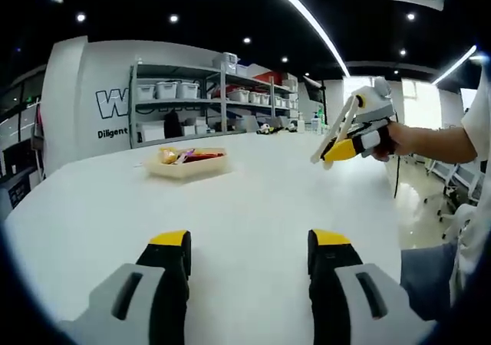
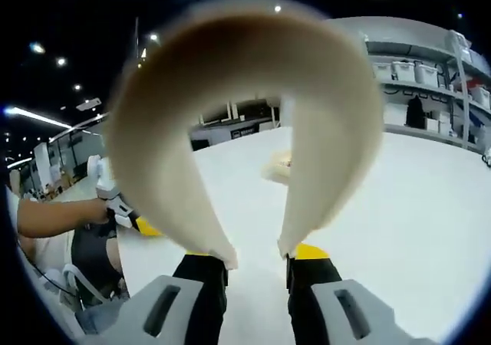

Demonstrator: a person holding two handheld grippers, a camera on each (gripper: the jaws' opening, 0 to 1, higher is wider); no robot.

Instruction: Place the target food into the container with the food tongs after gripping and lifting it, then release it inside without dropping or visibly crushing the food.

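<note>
A shallow beige tray [image 1: 188, 165] with yellow and red food pieces [image 1: 184, 156] sits on the white table [image 1: 253, 199], far ahead of my left gripper [image 1: 249, 249]. That gripper is open and holds nothing. To the right, a person's hand carries my right gripper [image 1: 337, 149] above the table with the cream food tongs [image 1: 341, 126] in it. In the right gripper view the tongs [image 2: 161, 161] arch up from my right gripper [image 2: 257, 262], which is shut on their two arms. The tray [image 2: 278, 166] shows faintly through the loop. My left gripper [image 2: 115, 199] is at the left.
Metal shelves with white bins [image 1: 215, 100] stand behind the table's far edge. The person's arm [image 1: 437, 142] and body are at the right. Office chairs [image 1: 453, 195] stand beyond the table's right edge.
</note>
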